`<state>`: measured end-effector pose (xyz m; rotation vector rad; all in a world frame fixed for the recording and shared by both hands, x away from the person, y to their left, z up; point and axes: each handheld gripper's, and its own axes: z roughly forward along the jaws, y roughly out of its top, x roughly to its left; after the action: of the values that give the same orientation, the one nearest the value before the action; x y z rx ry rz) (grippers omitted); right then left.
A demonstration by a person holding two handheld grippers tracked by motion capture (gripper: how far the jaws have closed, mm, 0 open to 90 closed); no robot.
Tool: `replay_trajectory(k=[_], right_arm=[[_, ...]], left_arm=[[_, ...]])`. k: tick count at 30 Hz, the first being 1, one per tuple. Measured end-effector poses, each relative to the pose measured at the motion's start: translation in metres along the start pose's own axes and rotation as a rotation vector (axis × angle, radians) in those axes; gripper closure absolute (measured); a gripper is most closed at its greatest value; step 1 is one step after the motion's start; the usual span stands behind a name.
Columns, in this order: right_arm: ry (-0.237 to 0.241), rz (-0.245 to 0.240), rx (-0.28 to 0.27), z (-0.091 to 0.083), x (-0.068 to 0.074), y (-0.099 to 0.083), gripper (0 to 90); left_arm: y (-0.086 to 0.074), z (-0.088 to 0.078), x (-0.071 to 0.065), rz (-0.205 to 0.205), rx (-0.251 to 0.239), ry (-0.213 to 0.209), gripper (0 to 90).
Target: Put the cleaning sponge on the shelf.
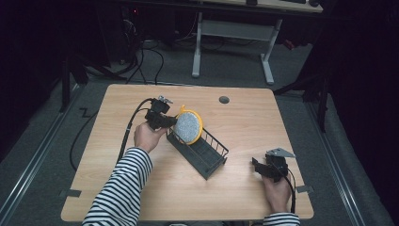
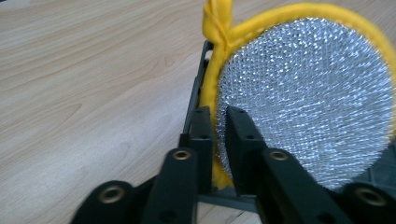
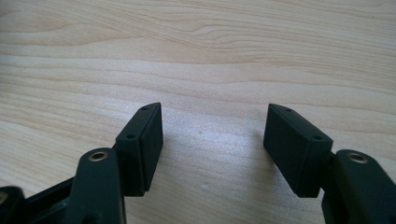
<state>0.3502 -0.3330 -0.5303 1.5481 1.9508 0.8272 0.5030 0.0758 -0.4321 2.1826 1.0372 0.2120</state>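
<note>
Toward the left half of the worktop (image 1: 117, 122), near its far edge, the left gripper (image 1: 165, 121) is held by a hand with a striped sleeve (image 1: 123, 188) behind it, and its jaws are seen clamped on the lower rim of a round scouring pad (image 1: 188, 126). From the left gripper view, the jaws are pressed nearly together across the pad's (image 2: 308, 98) yellow fabric border, one jaw on the yellow back and one on the silver mesh face. The pad is stood upright at the far-left end of a black wire rack (image 1: 205, 153), which is laid diagonally about the middle of the worktop; whether the pad rests on the rack's bottom or is carried by the gripper cannot be told.

The pad is judged light, soft and easily squashed, with a rough metallic weave that should not slip between the jaws. A hold on the stitched border, as now, or beside the small yellow loop (image 2: 218, 18) at its top, seems the soundest; the mesh could snag on the rack's wires.

Near the right front corner of the worktop, the right gripper (image 1: 269, 167) is held low, well apart from the rack. Its jaws are spread wide over bare wood, with nothing between them
</note>
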Motion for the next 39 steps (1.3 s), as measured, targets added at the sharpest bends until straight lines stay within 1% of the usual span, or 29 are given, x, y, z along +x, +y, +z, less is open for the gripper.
replay_trajectory(k=[1,2,4,5,6,8,12,13,15,17,18,20,21,22,23,25,26,27,28,30,31,32,33,34,35,36,39], right_arm=[[0.000,0.000,0.000,0.000,0.000,0.000,37.8],[0.000,-0.001,-0.001,0.000,0.000,0.000,37.7],[0.000,-0.001,-0.001,0.000,0.000,0.000,37.7],[0.000,0.000,0.000,0.000,0.000,0.000,37.6],[0.001,-0.001,0.000,0.000,0.000,0.000,37.6],[0.001,0.000,0.000,0.000,0.000,0.000,37.5],[0.001,-0.001,0.000,0.000,0.000,0.000,37.5],[0.001,0.000,0.000,0.000,0.000,0.000,37.5],[0.001,0.000,0.000,0.000,0.000,0.000,37.5],[0.001,-0.001,0.000,0.000,0.000,0.000,37.4],[0.001,-0.001,0.000,0.000,0.000,0.000,37.3],[0.002,0.000,0.001,0.000,0.000,0.000,37.2],[0.002,0.000,0.001,0.000,0.000,0.000,37.2],[0.002,0.000,0.001,0.000,0.000,0.000,37.1],[0.002,0.000,0.001,0.000,0.000,0.000,37.1],[0.002,0.000,0.001,0.000,0.000,0.000,37.0],[0.002,0.000,0.001,0.000,0.000,0.000,37.0],[0.002,-0.001,0.001,0.000,0.000,0.000,36.8],[0.003,-0.001,0.001,0.000,0.000,0.000,36.8],[0.002,-0.003,0.001,0.000,0.000,0.000,36.8],[0.002,-0.001,0.001,0.000,0.000,0.000,36.8],[0.002,-0.001,0.001,0.000,0.000,0.000,36.8],[0.002,-0.001,0.002,0.000,0.000,0.000,36.8],[0.002,-0.001,0.002,0.000,0.000,0.000,36.8],[0.003,-0.003,0.001,0.000,0.000,0.000,36.8],[0.003,-0.003,0.001,0.000,0.000,0.000,36.8],[0.003,-0.003,0.001,0.000,0.000,0.000,36.7]], left_arm=[[0.000,0.000,0.000,0.000,0.000,0.000,81.7],[-0.001,-0.001,0.001,-0.009,-0.003,-0.010,80.6],[-0.001,-0.002,0.002,-0.012,-0.007,-0.010,79.4],[-0.002,-0.003,0.003,-0.022,-0.017,-0.021,78.5],[-0.002,-0.003,0.003,-0.022,-0.017,-0.021,77.8],[-0.002,-0.005,0.002,-0.023,-0.019,-0.028,73.4],[-0.002,-0.010,0.000,-0.018,-0.034,-0.018,62.8],[-0.001,-0.015,-0.001,-0.020,-0.045,-0.004,58.9],[-0.001,-0.018,-0.001,-0.023,-0.049,0.001,54.2],[-0.001,-0.023,0.001,-0.029,-0.056,0.007,52.7],[-0.002,-0.028,0.003,-0.031,-0.065,0.013,50.3],[-0.003,-0.033,0.006,-0.043,-0.080,0.015,48.5],[-0.003,-0.033,0.006,-0.043,-0.080,0.015,47.5],[-0.005,-0.040,0.007,-0.042,-0.089,0.025,46.7],[-0.005,-0.040,0.007,-0.042,-0.089,0.025,46.1],[-0.008,-0.046,0.009,-0.043,-0.098,0.044,44.7],[-0.008,-0.046,0.009,-0.043,-0.098,0.044,43.6],[-0.009,-0.049,0.010,-0.046,-0.104,0.061,43.6],[-0.011,-0.052,0.011,-0.050,-0.111,0.067,41.1],[-0.013,-0.057,0.013,-0.054,-0.110,0.086,38.7],[-0.013,-0.057,0.013,-0.054,-0.110,0.086,37.9],[-0.013,-0.060,0.014,-0.053,-0.112,0.097,37.9],[-0.014,-0.064,0.015,-0.052,-0.117,0.101,36.9],[-0.014,-0.064,0.015,-0.052,-0.117,0.101,36.7],[-0.016,-0.068,0.016,-0.054,-0.122,0.104,36.5],[-0.016,-0.068,0.016,-0.054,-0.122,0.104,36.4],[-0.018,-0.075,0.017,-0.053,-0.127,0.114,35.9]])
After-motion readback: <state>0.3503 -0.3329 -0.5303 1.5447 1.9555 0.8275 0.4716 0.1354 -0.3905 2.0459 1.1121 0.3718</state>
